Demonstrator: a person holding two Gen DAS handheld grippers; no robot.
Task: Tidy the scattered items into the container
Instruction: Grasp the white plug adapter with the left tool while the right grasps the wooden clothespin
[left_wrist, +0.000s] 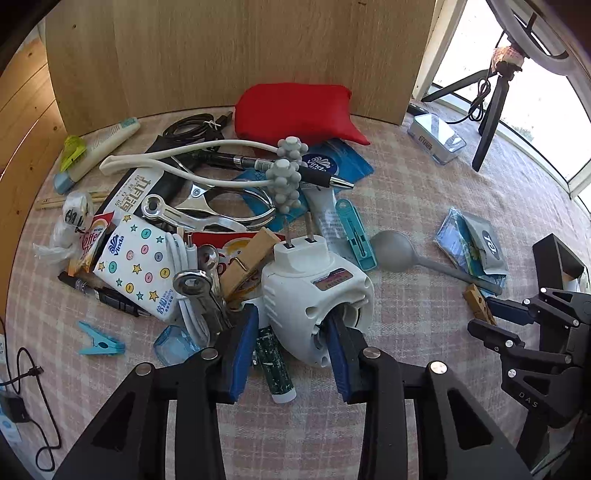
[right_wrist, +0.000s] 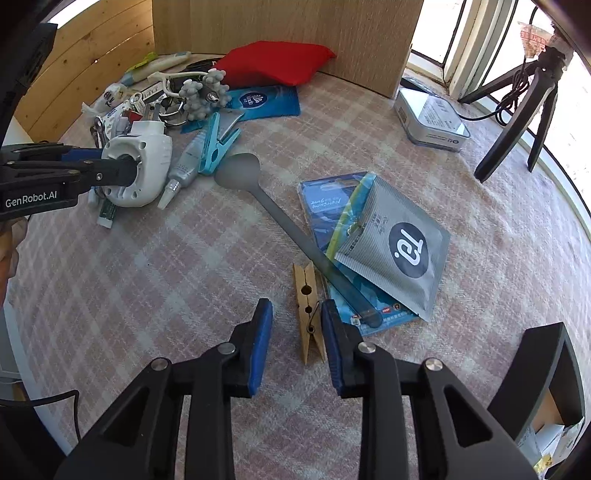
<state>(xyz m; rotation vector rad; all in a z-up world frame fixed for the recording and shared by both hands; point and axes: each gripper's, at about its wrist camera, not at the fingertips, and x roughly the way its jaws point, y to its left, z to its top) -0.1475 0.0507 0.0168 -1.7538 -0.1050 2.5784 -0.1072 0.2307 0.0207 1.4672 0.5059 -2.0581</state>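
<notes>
Left tool (left_wrist: 291, 339) clamped on the white plug-in device (left_wrist: 314, 295), at the pile's 5 o'clock edge on the desk (right_wrist: 147, 277). Right tool (right_wrist: 297, 332), jaws apart, straddles the wooden clothespin (right_wrist: 308, 314) lying at the grey spoon's (right_wrist: 280, 221) 7 o'clock.

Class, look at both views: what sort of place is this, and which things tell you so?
Probably a room at home: a checked tablecloth strewn with household odds and ends such as a wooden clothespin and a grey spoon, beside a sunlit window.
</notes>
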